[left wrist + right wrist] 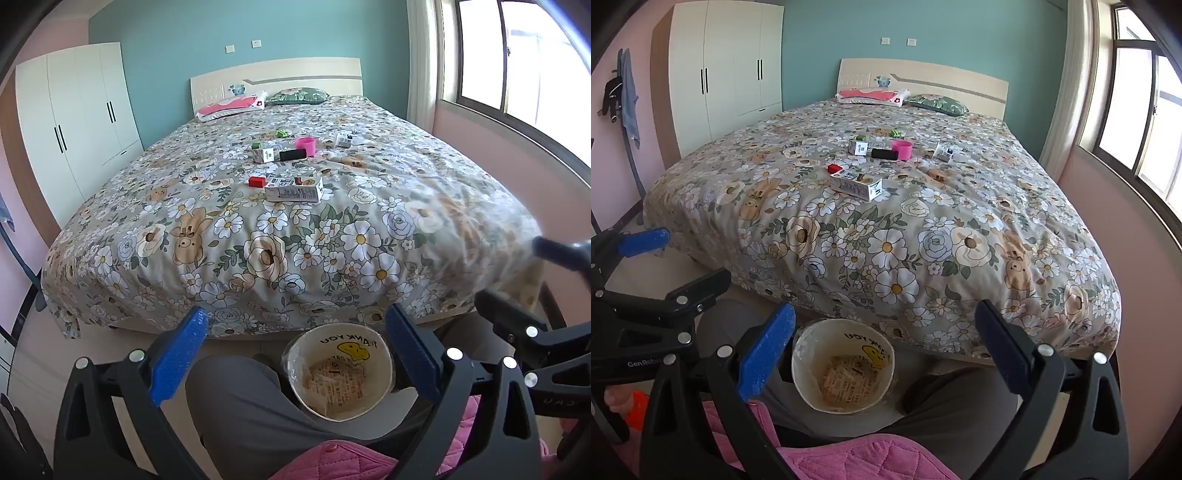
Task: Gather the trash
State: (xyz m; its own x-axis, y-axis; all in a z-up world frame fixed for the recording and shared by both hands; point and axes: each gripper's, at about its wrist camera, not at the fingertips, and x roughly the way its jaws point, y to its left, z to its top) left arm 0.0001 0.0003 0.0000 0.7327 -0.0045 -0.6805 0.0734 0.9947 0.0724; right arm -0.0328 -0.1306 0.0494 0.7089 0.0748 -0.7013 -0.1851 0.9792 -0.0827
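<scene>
Left gripper (295,332) and right gripper (884,328): jaws spread fully wide, nothing held. Both hang above the lined trash bin (338,373) on the floor at the foot of the bed (258,240), between the person's knees. Trash lies mid-bed, well apart from both grippers: long white carton (294,189), red block (257,181) just beside it, black roll (293,154), pink cup (306,144), small white box (263,155)
</scene>
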